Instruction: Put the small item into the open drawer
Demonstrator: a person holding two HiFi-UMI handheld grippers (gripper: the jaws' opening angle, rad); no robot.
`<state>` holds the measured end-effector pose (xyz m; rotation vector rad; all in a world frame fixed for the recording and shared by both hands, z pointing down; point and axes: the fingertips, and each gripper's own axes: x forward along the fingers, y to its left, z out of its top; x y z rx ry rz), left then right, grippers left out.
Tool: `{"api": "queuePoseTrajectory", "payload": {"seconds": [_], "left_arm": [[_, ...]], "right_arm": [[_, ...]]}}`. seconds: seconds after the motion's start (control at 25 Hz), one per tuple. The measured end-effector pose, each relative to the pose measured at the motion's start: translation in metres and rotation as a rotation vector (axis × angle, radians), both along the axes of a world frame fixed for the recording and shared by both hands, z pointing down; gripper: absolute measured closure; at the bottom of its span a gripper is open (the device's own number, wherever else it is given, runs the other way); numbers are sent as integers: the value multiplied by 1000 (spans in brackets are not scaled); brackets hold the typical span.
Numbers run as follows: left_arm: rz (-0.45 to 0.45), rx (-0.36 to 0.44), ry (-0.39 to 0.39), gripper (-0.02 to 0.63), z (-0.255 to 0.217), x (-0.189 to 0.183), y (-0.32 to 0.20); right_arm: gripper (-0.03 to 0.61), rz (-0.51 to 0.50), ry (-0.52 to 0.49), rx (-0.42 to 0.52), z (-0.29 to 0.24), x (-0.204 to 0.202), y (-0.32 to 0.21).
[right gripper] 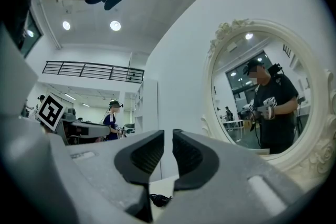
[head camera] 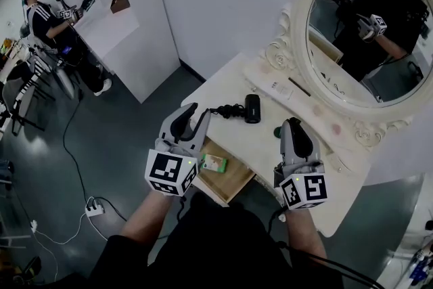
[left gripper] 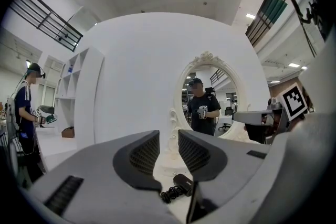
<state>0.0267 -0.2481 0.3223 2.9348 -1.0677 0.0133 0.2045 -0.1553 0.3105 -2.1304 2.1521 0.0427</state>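
Head view: my left gripper (head camera: 196, 110) sits centre-left in the frame, by the front edge of the white table (head camera: 223, 86). My right gripper (head camera: 292, 124) sits centre-right, over the tabletop. Between them, lower centre, the drawer (head camera: 237, 181) stands pulled out. The small item (head camera: 214, 162), green and white, lies on its wooden bottom, and neither gripper touches it. A black device with a coiled cord (head camera: 252, 108) rests on the tabletop just above the drawer.

Left gripper view: my jaws stand close together with only a narrow gap and nothing in it. They look toward the mirror (left gripper: 210, 97), and the black device shows low in the frame beneath them.

Right gripper view: there is a thin slit between the jaws and nothing is pinched. The mirror fills the right side.

As I read it, the placing itself is done — the item is in and I have let go of it. What is left is to pull both grippers back without brushing the drawer front. If the black device is meant to follow — I cannot tell — I would have to spread the jaws first and take its body, not the cord.
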Motion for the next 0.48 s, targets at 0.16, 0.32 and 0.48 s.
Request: {"api": "queuePoseTrajectory", "payload": {"seconds": [0.16,0.32,0.48], "left_arm": [[-11,-3,-6,500,3,5,2],[-22,-3,-12,500,4,8,5],[-32,-4,-13,501,6,12,9]], "right_arm": [[529,-12,-6,1,4,7,0],[529,-23,-8,0,4,11,1],[529,-34,-10,1,6,16,3]]}}
